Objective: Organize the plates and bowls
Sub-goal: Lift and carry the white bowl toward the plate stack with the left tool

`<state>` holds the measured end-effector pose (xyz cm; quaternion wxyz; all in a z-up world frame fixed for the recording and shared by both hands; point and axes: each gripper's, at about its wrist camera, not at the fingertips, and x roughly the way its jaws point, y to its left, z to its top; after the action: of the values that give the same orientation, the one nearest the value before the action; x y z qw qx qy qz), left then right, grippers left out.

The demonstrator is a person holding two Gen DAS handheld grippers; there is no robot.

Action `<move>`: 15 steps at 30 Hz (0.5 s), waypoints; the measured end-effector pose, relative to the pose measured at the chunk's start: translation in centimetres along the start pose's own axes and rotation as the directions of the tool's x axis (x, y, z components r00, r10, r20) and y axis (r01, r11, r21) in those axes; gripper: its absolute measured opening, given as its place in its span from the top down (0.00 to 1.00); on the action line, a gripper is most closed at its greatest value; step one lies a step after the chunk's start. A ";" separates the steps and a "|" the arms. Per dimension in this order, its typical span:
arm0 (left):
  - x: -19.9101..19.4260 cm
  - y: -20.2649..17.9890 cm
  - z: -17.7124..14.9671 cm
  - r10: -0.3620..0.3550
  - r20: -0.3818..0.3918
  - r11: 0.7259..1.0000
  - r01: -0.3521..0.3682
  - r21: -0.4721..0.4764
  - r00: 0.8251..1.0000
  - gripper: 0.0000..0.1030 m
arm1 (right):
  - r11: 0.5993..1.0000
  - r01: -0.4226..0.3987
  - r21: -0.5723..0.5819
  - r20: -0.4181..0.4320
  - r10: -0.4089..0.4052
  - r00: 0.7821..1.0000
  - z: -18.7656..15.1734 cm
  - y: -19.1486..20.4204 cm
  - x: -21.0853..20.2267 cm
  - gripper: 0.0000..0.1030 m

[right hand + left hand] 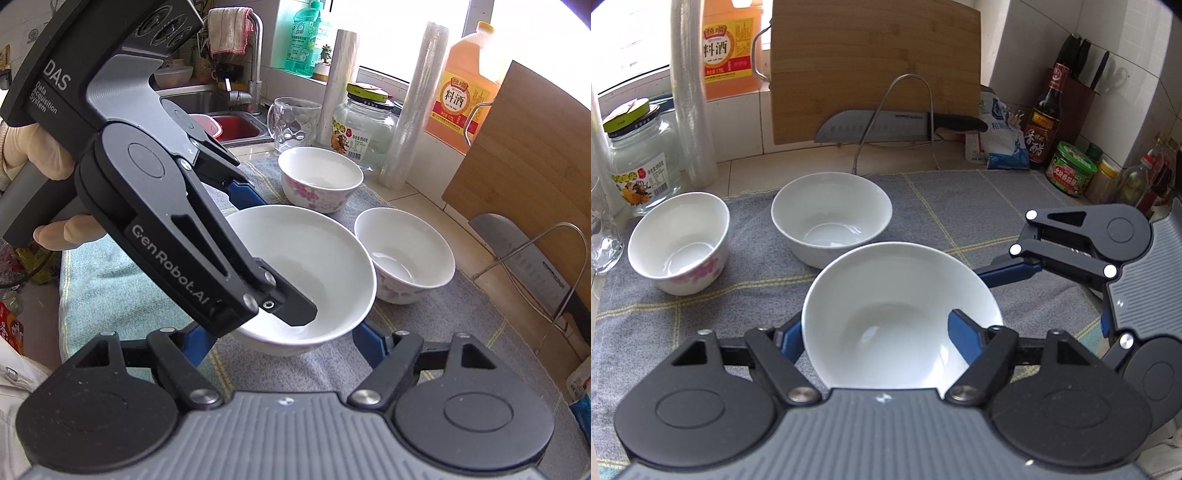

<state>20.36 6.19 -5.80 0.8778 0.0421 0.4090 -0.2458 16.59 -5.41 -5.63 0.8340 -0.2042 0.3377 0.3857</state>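
Three white bowls stand on a grey checked towel (960, 206). The nearest plain bowl (897, 314) sits between my left gripper's (875, 332) blue fingers, one finger outside its left wall, one inside its right rim. In the right wrist view the same bowl (314, 266) has the left gripper's (266, 258) finger dipping inside it. My right gripper (284, 336) is open, its fingers on either side of the bowl's near wall. A second bowl (831, 218) and a flowered bowl (679, 243) stand behind, apart.
A bamboo cutting board (875, 66) and a knife (886, 127) on a wire rack stand at the back. A glass jar (639, 162), a cooking-wine jug (733, 48), sauce bottles (1045, 122) and a glass mug (291, 123) line the counter. A sink (221, 110) lies far left.
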 end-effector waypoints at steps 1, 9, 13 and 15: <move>0.1 -0.5 0.0 -0.007 -0.002 1.000 0.007 0.006 1.000 0.25 | 1.000 0.005 0.005 -0.002 -0.005 1.000 -0.3 -0.1 -0.4 0.19; 1.0 -3.8 -0.6 -0.071 -0.024 0.996 0.072 0.045 0.997 0.25 | 0.998 0.031 0.054 -0.031 -0.029 0.999 -3.2 -0.4 -3.3 0.19; 1.3 -5.2 -0.8 -0.095 -0.035 0.994 0.097 0.057 0.995 0.25 | 0.996 0.035 0.080 -0.041 -0.031 0.999 -4.3 -0.7 -4.5 0.19; 1.4 -5.7 -0.9 -0.104 -0.043 0.992 0.107 0.066 0.994 0.25 | 0.995 0.032 0.093 -0.046 -0.028 0.999 -4.9 -0.8 -4.9 0.19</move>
<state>17.80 0.90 -6.70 0.8534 0.0550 0.4194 -0.3047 12.93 -11.33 -5.38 0.8406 -0.1785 0.3707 0.3521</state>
